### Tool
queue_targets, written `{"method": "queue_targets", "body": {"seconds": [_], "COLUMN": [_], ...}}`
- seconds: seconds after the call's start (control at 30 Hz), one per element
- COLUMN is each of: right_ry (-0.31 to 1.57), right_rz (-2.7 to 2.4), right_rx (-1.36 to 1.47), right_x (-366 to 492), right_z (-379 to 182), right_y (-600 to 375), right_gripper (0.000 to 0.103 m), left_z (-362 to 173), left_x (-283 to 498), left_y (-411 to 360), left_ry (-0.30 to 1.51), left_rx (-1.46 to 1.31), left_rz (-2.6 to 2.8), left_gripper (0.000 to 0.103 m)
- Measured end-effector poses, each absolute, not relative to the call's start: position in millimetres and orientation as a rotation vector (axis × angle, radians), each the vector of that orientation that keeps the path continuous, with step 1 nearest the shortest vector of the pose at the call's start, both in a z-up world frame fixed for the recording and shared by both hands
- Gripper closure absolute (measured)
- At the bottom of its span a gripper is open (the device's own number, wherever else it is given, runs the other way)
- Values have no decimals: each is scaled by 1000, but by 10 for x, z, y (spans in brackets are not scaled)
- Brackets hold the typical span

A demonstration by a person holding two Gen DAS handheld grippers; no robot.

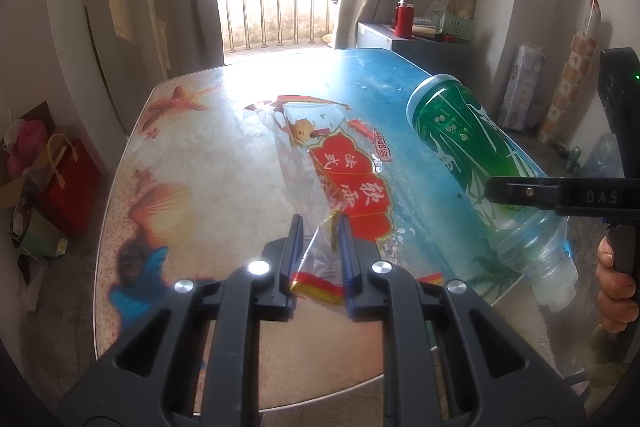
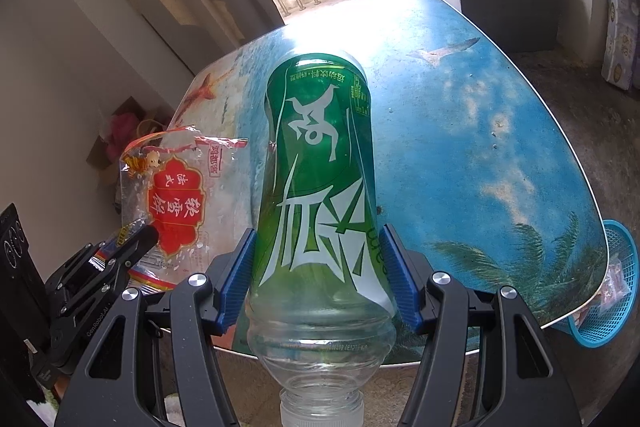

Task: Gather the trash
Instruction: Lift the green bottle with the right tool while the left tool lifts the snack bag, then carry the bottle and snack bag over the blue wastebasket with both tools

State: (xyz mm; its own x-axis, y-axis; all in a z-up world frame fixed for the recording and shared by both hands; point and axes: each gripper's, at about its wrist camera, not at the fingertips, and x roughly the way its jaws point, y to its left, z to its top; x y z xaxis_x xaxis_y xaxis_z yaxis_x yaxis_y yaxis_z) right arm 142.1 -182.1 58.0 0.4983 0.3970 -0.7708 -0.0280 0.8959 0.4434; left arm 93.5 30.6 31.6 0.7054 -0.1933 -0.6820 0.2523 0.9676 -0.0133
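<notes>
My left gripper (image 1: 320, 231) is shut on the near corner of a clear plastic snack wrapper (image 1: 340, 171) with a red label; the rest of it trails over the table. The wrapper (image 2: 176, 203) also shows in the right wrist view, with the left gripper (image 2: 132, 239) at its lower edge. My right gripper (image 2: 316, 251) is shut on an empty plastic bottle (image 2: 320, 163) with a green label, held above the table with its neck toward me. The bottle (image 1: 480, 167) shows at the right of the left wrist view.
The table (image 1: 200, 155) has a beach and sea print. A blue mesh waste basket (image 2: 608, 291) stands on the floor past the table's right edge, with some wrappers in it. A red bag (image 1: 72, 183) and boxes sit on the floor at left.
</notes>
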Motion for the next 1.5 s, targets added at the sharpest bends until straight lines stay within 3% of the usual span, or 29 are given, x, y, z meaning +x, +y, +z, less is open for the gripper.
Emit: {"method": "queue_targets", "body": {"seconds": [0.53, 1.0, 1.27, 1.5], "right_ry": [926, 792, 781, 864], "right_rz": [182, -181, -438, -558], "right_rx": [490, 651, 775, 895], "right_x": [995, -24, -701, -902], "right_z": [766, 777, 326, -371], "right_y": [-2459, -3902, -4830, -5290], "right_gripper": [43, 43, 43, 43], "left_z": [647, 790, 432, -379], "left_x": [781, 719, 724, 776], "left_y": [-305, -1886, -3022, -3924], "left_ry": [662, 668, 826, 1024], "left_rx": [138, 186, 202, 291], "left_rz": [-377, -819, -1041, -1096], "left_gripper": [87, 87, 87, 87]}}
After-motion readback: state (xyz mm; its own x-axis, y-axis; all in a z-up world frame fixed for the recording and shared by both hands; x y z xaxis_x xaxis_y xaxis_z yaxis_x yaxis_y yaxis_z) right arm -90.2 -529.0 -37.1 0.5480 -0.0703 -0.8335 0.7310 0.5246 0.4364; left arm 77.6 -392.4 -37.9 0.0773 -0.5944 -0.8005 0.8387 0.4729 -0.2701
